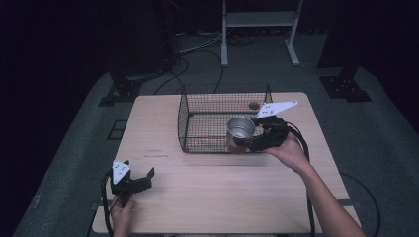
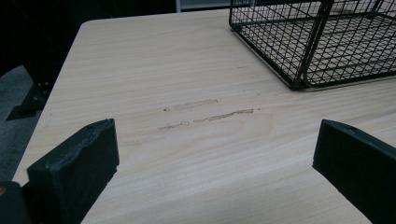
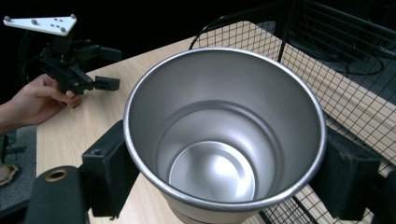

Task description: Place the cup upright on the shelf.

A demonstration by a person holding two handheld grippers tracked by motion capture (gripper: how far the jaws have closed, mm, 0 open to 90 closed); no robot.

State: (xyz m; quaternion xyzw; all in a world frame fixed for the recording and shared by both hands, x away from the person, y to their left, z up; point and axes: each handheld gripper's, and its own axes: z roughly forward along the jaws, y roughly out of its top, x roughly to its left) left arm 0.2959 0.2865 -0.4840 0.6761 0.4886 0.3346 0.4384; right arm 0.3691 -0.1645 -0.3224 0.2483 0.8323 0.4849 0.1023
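Right hand-held gripper (image 1: pixel 248 141), centre-right of the high view: jaws clamped on opposite sides of a metal cup (image 1: pixel 240 132), just below its rim. In the right gripper view the cup (image 3: pixel 224 135) stands between the two black jaws, mouth toward the camera, empty inside.

Cup position: at the near right corner of the wire basket (image 1: pixel 207 106), seemingly lifted off the surface (image 1: pixel 222 197); contact cannot be confirmed. Whether it is just inside or just outside the basket's front wall cannot be told from the high view; in the right gripper view mesh runs to the right of and behind the cup.

Cup axis: roughly upright, mouth up, tipped slightly toward the camera.

Left hand-held gripper (image 1: pixel 129 180), lower left of the high view: jaws wide apart, holding nothing, low over the surface (image 2: pixel 187 70). It lies well apart from the cup, with the basket corner (image 2: pixel 299 56) at upper right of its own view.

Judgement: the right hand alone controls the cup; the deciding relation is cup against basket front wall.
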